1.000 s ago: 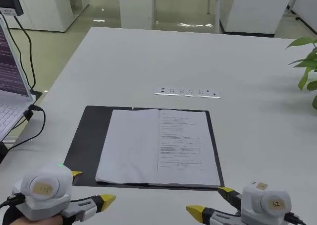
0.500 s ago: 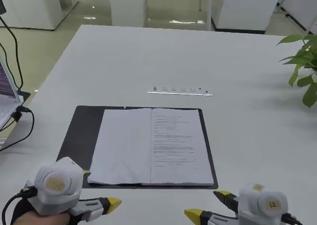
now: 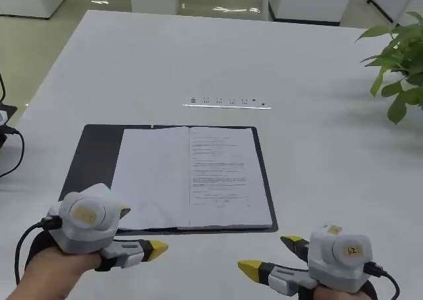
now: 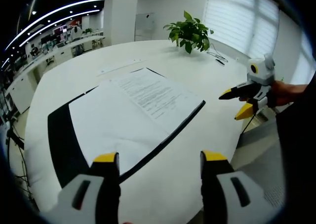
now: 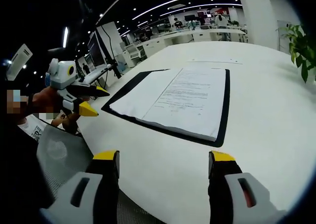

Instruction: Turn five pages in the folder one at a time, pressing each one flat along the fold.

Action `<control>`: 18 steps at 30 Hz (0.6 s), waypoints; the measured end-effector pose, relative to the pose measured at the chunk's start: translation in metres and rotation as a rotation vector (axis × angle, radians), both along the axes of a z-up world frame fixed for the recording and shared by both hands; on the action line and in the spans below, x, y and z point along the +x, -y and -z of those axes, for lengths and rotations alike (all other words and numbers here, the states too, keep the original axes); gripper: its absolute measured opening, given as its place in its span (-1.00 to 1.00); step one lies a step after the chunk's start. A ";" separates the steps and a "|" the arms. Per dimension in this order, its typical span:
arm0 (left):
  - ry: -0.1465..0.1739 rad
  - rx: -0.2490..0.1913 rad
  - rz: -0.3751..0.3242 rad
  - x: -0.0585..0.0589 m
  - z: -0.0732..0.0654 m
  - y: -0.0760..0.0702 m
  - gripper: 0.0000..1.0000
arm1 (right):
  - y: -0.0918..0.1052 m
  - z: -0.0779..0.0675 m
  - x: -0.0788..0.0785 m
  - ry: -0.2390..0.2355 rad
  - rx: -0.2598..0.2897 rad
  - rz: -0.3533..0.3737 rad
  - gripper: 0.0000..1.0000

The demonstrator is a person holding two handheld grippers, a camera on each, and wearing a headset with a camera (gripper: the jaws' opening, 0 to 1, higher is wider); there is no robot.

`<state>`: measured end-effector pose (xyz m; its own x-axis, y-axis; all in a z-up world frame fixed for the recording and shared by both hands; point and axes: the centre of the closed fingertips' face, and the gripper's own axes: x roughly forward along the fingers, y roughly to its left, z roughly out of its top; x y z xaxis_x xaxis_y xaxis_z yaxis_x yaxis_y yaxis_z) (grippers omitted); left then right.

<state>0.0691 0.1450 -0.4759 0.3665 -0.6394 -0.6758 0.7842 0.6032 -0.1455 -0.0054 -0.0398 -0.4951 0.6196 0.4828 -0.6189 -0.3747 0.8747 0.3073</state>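
Observation:
A black folder (image 3: 92, 161) lies open on the white table (image 3: 330, 154), with a blank left page (image 3: 152, 174) and a printed right page (image 3: 221, 174). My left gripper (image 3: 140, 230) hovers open at the folder's near left corner, holding nothing. Near the table's front edge, just right of the folder's near right corner, my right gripper (image 3: 269, 255) is open and empty too. In the left gripper view the folder (image 4: 133, 105) lies ahead of the open jaws, with the right gripper (image 4: 236, 103) beyond it. The right gripper view has the folder (image 5: 182, 98) ahead and the left gripper (image 5: 95, 100) at left.
A flush socket strip (image 3: 228, 104) sits in the table beyond the folder. A green plant (image 3: 396, 69) stands at the far right. A black cable (image 3: 10, 148) hangs at the table's left edge. Office desks and a screen (image 5: 96, 49) show in the distance.
The head camera has swung right, so the laptop has left the picture. The left gripper has come closer to the folder's near left corner. Both grippers stay open; the pages have not moved.

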 end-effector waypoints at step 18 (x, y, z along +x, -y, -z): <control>-0.027 -0.053 0.115 0.019 0.007 0.076 0.29 | 0.007 -0.001 0.002 -0.015 0.070 0.063 0.44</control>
